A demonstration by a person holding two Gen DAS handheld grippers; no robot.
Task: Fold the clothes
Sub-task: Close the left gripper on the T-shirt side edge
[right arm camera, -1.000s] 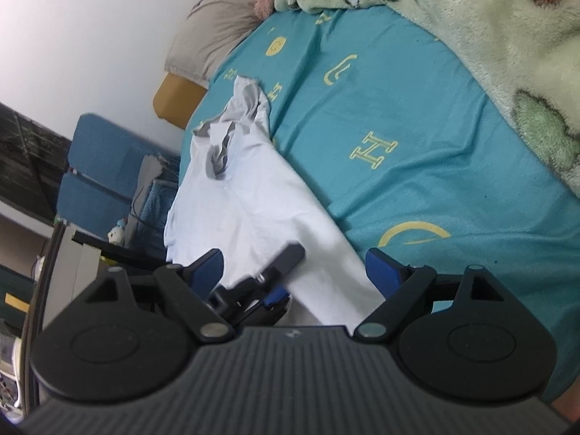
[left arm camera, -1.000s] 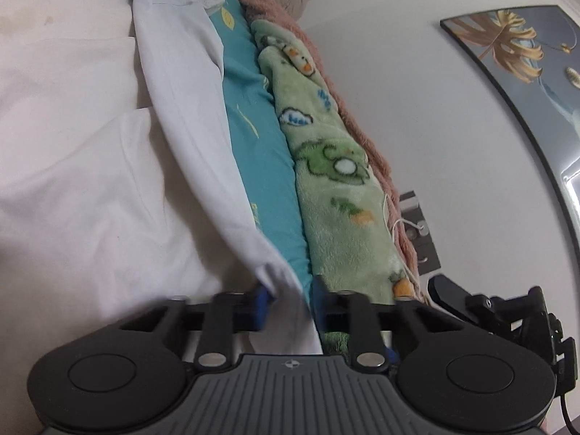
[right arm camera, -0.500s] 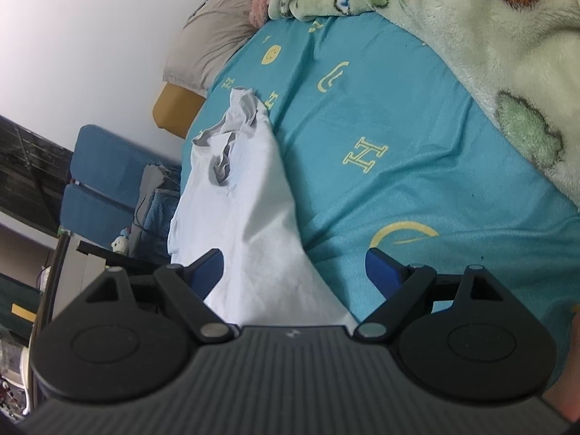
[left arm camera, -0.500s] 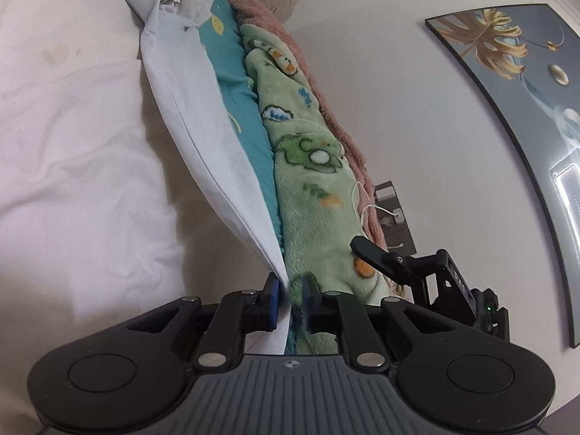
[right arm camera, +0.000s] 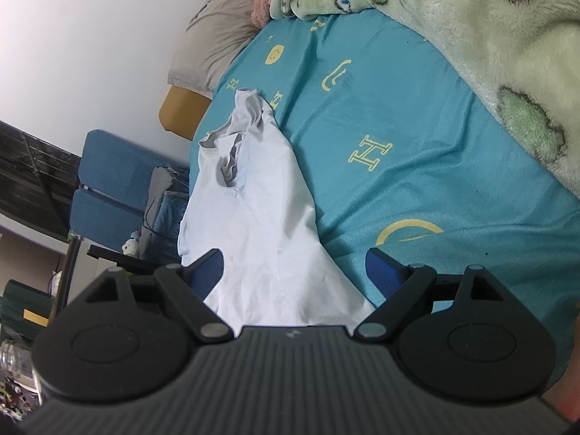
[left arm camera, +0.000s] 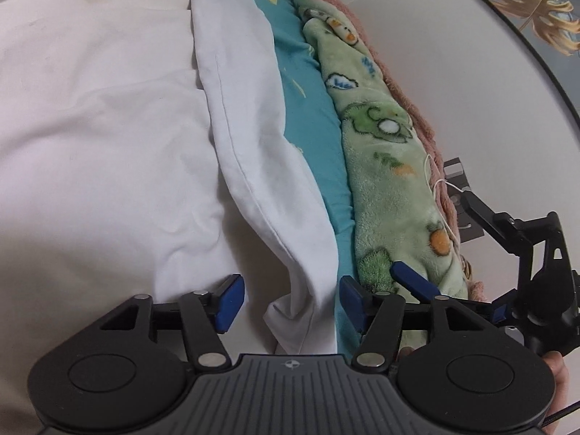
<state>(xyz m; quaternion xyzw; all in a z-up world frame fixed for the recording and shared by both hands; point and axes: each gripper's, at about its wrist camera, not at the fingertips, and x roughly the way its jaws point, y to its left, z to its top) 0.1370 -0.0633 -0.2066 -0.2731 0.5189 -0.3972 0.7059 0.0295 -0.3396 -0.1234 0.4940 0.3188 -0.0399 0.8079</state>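
A white T-shirt lies lengthwise on the teal bed sheet, folded into a long strip, its collar end far away. In the right wrist view the shirt shows its neck opening at the far end. My left gripper is open, its blue pads on either side of the shirt's near hem without holding it. My right gripper is open above the shirt's near end. It also shows at the right of the left wrist view.
A white garment or cloth lies spread to the left of the shirt. A green fleece blanket runs along the wall side. A pillow sits at the head. Blue chairs stand beside the bed.
My left gripper has opened and let go of the shirt's hem, which has dropped onto the bed. The right gripper stayed open and moved little.
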